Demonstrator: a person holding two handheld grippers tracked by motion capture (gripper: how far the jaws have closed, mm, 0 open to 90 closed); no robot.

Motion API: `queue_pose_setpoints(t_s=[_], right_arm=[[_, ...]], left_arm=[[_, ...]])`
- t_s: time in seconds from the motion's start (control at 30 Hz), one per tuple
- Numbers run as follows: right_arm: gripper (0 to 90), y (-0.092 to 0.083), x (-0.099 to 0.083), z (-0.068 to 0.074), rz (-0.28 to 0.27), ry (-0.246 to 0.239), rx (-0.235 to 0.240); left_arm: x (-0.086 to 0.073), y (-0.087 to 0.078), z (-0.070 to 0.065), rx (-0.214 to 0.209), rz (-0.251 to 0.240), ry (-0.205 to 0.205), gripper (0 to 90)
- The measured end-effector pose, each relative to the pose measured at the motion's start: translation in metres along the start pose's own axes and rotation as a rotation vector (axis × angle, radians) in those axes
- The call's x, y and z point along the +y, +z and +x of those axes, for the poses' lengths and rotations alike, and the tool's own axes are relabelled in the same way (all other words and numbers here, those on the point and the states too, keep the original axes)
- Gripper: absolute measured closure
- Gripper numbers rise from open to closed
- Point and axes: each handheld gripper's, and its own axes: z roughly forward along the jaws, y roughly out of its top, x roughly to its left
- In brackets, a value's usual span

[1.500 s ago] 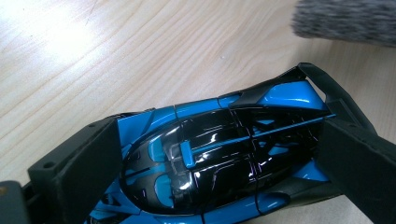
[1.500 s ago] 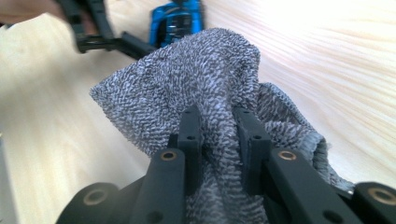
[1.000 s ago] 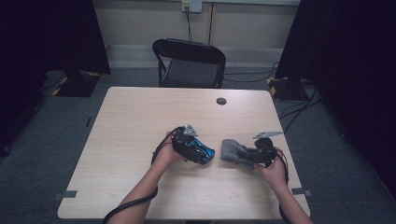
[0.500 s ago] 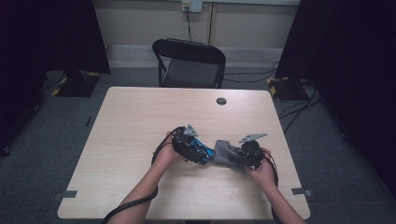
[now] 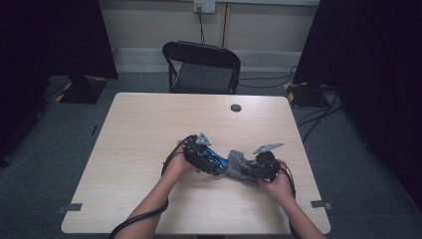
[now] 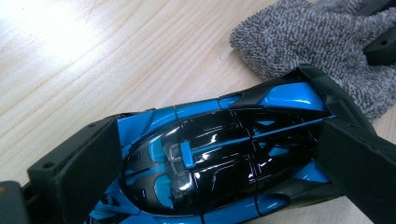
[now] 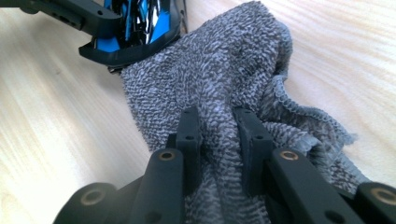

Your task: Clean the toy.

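Observation:
A blue and black toy car [image 6: 219, 158] sits clamped between the two black jaws of my left gripper [image 6: 219, 163], which is shut on its sides. In the high view the left gripper [image 5: 204, 157] holds the car [image 5: 213, 160] near the table's middle front. A grey terry cloth [image 7: 224, 74] is pinched in a fold by my right gripper [image 7: 219, 128], shut on it. The cloth [image 5: 240, 169] reaches left and touches the car's rear end [image 7: 140, 32]. The cloth's edge [image 6: 317, 42] lies just beyond the car.
The light wooden table [image 5: 149, 129] has a round black grommet [image 5: 236, 107] near its far edge. A black folding chair [image 5: 201, 67] stands behind the table. Cables trail from both grippers over the front edge.
My right gripper has carried the cloth leftwards across the table until it meets the car. The left gripper and the car have stayed where they were.

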Motion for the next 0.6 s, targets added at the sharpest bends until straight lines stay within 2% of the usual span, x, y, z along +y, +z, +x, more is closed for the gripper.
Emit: queue_pose_setpoints(t_s=[0.4,0.6], right_arm=[[74.0,-0.001,-0.003,0.009,0.015,-0.014,0.063],[74.0,0.0,-0.003,0.014,0.022,-0.028,0.077]], left_arm=[[0.0,0.0,0.0,0.001,0.001,-0.002,0.4],[0.0,0.0,0.0,0.001,0.001,-0.001,0.4]])
